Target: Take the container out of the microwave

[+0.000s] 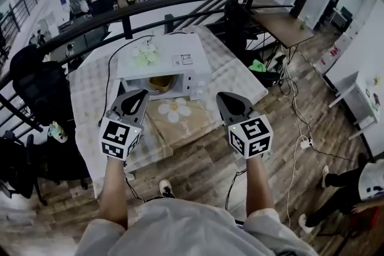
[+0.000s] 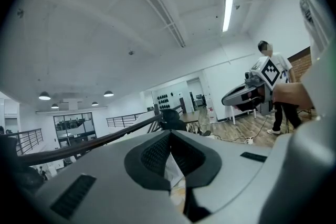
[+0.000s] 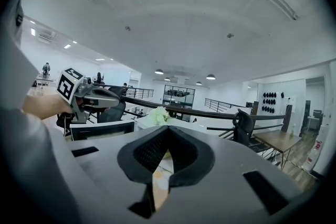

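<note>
Both of your tools are empty. The left gripper (image 1: pixel 137 98) has its jaws pressed together at the tips with nothing between them, as its own view (image 2: pixel 169 136) shows, and the right gripper (image 1: pixel 225 99) is the same in its view (image 3: pixel 168 131).

The container (image 1: pixel 161 83) sits inside the microwave (image 1: pixel 180 60), a yellowish shape low in the cavity. The cavity mouth faces you at 6 o'clock and looks open, though you cannot make out the door in the head view.

The move turns on one relation. From your left gripper the container lies at about 2 o'clock, near and just beyond the tips. From your right gripper it lies between 9 and 10 o'clock, well apart and across the flower-shaped mat (image 1: pixel 174 110) on the table (image 1: pixel 240 78). So the left is the nearer tool, by my reading.

The container looks roundish from here and is too small to show a long axis or a handle, so choose your grip side once you are closer. Part the jaws before you enter the cavity — pressed together as they are, they can only push the container deeper.
</note>
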